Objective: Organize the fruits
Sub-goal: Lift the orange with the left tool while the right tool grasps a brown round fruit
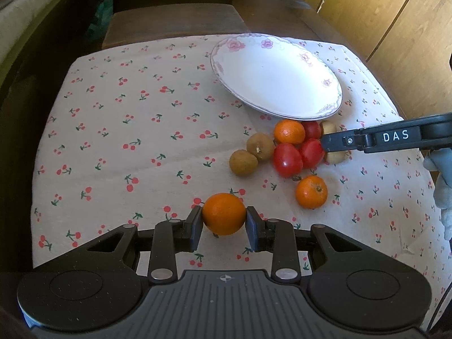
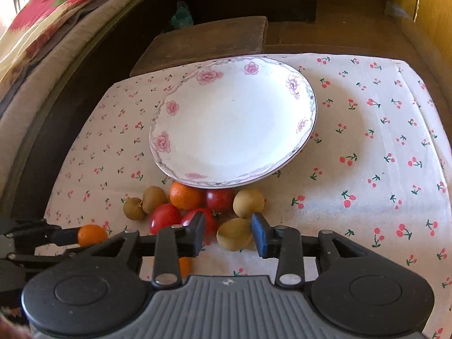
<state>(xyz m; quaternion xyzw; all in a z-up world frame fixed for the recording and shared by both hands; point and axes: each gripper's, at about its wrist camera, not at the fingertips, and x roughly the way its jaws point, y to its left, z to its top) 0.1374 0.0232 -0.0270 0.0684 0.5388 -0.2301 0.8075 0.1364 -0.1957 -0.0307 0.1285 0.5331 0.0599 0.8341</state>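
left claw (image 1: 224, 221): clamped on a round orange tangerine (image 1: 224, 214), nearer the viewer than the white floral china plate (image 1: 275, 76)
right claw (image 2: 228, 233): parted, straddling a tan oval longan (image 2: 234, 234) just below the plate's rim, untouched

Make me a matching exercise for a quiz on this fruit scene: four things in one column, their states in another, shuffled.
Things:
1. left hand-held gripper
2. right hand-held gripper
3. floral plate
4. cherry-print tablecloth

States:
A. holds no fruit
B. lies under all the fruit
C. open around a yellow-brown fruit
D. shut on an orange

Pairs: 1-D, 2-C, 3-A, 4-B
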